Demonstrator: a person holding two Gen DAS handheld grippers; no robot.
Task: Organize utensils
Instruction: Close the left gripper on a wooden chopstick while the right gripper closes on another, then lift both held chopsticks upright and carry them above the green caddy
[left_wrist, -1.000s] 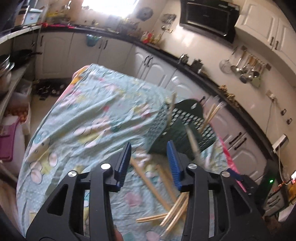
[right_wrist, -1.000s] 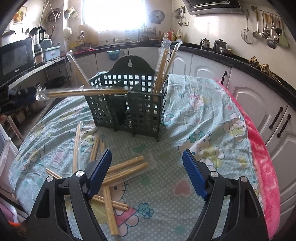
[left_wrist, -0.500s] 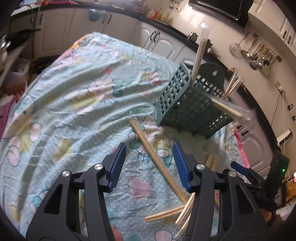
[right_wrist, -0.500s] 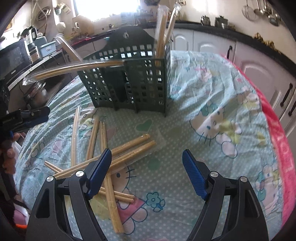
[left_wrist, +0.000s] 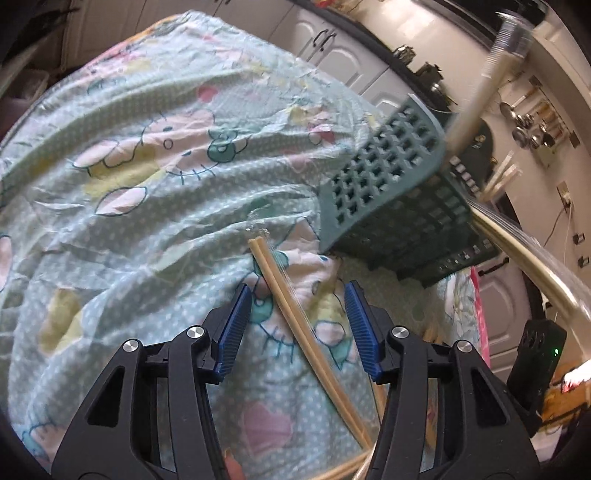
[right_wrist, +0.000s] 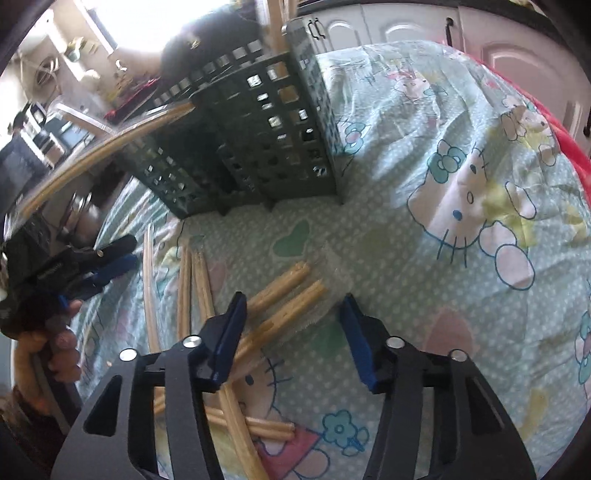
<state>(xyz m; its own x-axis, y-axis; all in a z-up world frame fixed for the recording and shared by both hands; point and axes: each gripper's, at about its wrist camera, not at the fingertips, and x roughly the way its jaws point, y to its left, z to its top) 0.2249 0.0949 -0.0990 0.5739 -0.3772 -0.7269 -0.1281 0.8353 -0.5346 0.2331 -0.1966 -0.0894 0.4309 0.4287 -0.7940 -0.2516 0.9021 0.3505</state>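
A dark green slotted caddy (left_wrist: 388, 192) (right_wrist: 266, 147) stands on the cloth with wrapped chopsticks (left_wrist: 476, 96) poking out of it. One long wrapped pair (right_wrist: 103, 147) leans out of its side. My left gripper (left_wrist: 301, 325) (right_wrist: 92, 273) is open and low over the cloth, with a loose chopstick pair (left_wrist: 288, 295) lying between its pads, untouched. My right gripper (right_wrist: 291, 332) hangs over two short wrapped chopstick pairs (right_wrist: 288, 295). Its jaws are closing, the pairs lie between them, and the pads do not press on them.
Several more chopsticks (right_wrist: 184, 288) lie scattered at the left of the patterned tablecloth (right_wrist: 461, 206). A pink edge (right_wrist: 565, 136) marks the table's right side. A black device with a green light (left_wrist: 535, 354) sits at the right. Kitchen cabinets ring the table.
Both grippers have sunk toward the cloth and tipped further down. The right jaws have narrowed around the short wrapped pairs. The left gripper now straddles the loose pair.
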